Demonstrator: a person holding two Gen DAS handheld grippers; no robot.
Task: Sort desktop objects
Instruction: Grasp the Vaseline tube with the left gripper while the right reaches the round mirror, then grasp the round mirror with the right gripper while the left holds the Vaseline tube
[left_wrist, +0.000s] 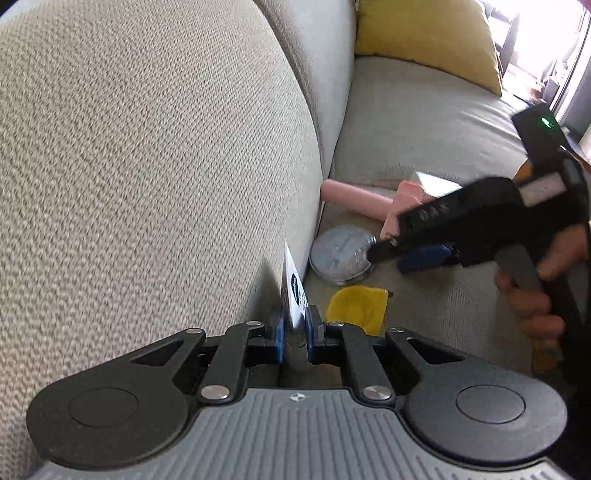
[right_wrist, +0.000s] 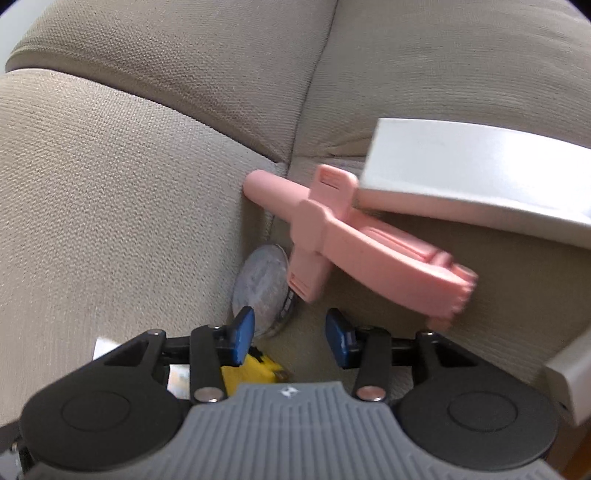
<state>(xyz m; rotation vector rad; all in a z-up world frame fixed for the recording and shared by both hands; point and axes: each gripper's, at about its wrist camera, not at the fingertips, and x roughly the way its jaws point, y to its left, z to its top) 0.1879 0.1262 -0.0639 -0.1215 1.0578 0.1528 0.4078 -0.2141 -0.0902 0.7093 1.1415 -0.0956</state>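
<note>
the sofa armrest (left_wrist: 147, 166) crowds the left gripper (left_wrist: 294, 332), clamped on a thin white card (left_wrist: 293, 291); brushing the fabric could twist the card loose. open seat lies rightward. the pink tool (right_wrist: 332, 236), round tin (right_wrist: 260, 286) and yellow pouch (left_wrist: 356, 306) lie wedged in the corner, where the right gripper (right_wrist: 290, 332), jaws apart and empty, could push them deeper.
</note>
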